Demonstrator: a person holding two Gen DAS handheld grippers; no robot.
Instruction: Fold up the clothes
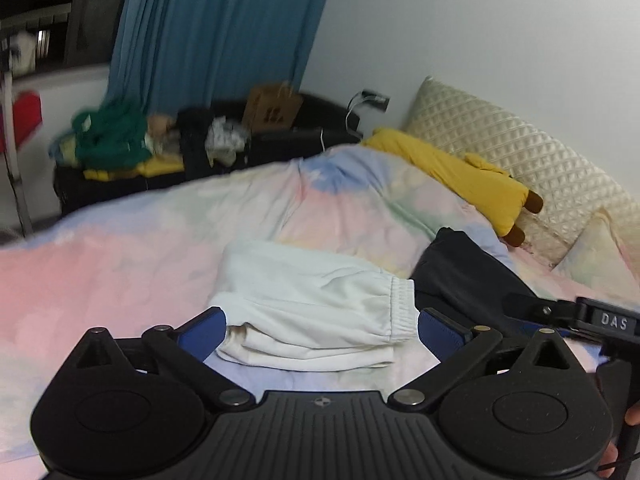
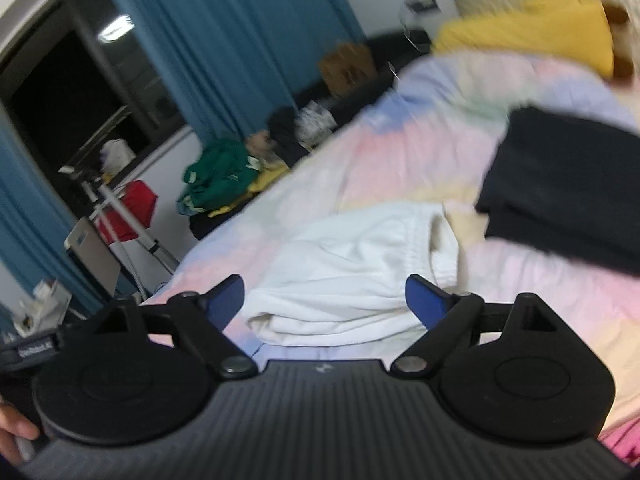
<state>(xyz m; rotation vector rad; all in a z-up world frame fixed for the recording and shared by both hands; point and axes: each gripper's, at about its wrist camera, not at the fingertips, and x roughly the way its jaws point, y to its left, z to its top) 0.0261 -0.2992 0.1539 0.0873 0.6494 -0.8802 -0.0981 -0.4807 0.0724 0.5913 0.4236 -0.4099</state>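
While both tongs hang spread wide w/ nothing between the blue pads, the white fleece garment w/ an elastic band [image 1: 316,312] lies folded into a compact stack on the pastel tie-dye bedcover [image 1: 100,264], just ahead of the left tongs [image 1: 320,328] and the right tongs [image 2: 324,300]. Whether it needs another fold or is done, I can't tell.

Risks, left to right: the lower layers stick out at the stack's left front corner, so a one-sided pinch there could peel only the top ply & undo the fold. The bedcover is soft & rumpled, so pads pushed low may snag it along w/ the garment. At right, the folded black cloth pile [image 2: 560,188] sits near; a sweep could knock it.

Room: teal curtain [image 1: 216,28], green clothes heap [image 1: 112,132], brown paper bag [image 1: 272,108], yellow plush toy [image 1: 460,172], quilted cream headboard [image 1: 520,152]. Right view is blurred.
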